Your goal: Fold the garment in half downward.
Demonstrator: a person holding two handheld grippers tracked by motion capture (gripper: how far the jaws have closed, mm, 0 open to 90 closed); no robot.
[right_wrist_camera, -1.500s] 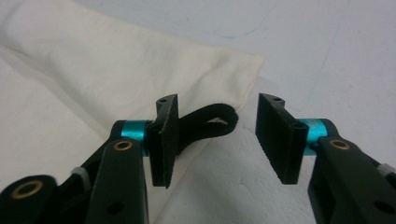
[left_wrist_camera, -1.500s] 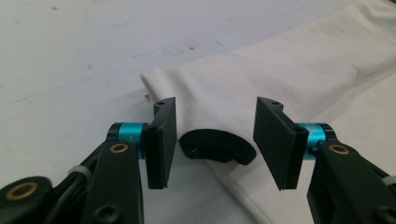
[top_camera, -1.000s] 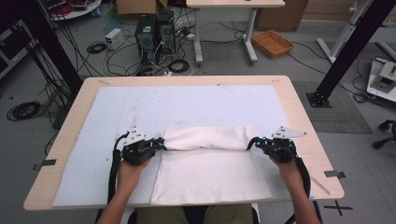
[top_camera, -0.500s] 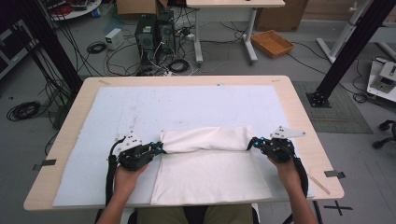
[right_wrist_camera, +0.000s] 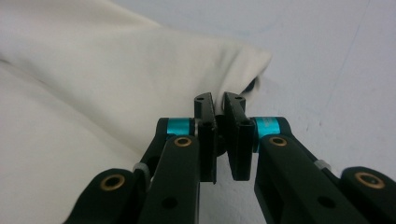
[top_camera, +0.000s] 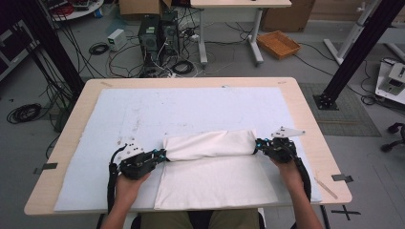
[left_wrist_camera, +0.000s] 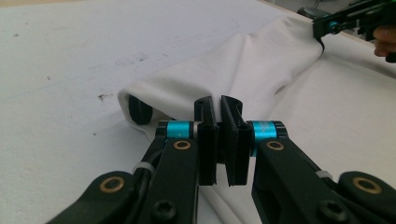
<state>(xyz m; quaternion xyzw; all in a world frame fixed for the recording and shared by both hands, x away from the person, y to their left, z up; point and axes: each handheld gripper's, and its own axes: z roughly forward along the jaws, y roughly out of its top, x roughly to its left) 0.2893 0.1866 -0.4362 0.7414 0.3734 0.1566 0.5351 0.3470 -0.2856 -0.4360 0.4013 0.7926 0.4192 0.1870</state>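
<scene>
A white cloth (top_camera: 217, 183) lies on the near half of the table, its far part folded over into a puffy roll (top_camera: 210, 144). My left gripper (top_camera: 162, 155) is at the roll's left end. In the left gripper view its jaws (left_wrist_camera: 219, 105) stand together, shut on the cloth's edge (left_wrist_camera: 243, 60). My right gripper (top_camera: 258, 144) is at the roll's right end. Its jaws (right_wrist_camera: 219, 100) have just been opening a little. A thin gap shows between them, and they are still pinched on the cloth's corner (right_wrist_camera: 177, 56).
A white mat (top_camera: 191, 107) covers most of the wooden table (top_camera: 305, 112), bare beyond the roll. The right gripper (left_wrist_camera: 345, 21) shows far off in the left gripper view. On the floor behind the table are cables, computer towers (top_camera: 155, 36) and a wicker tray (top_camera: 278, 44).
Both grippers and the rolled fold have come slightly nearer to the person. The roll looks a little fuller.
</scene>
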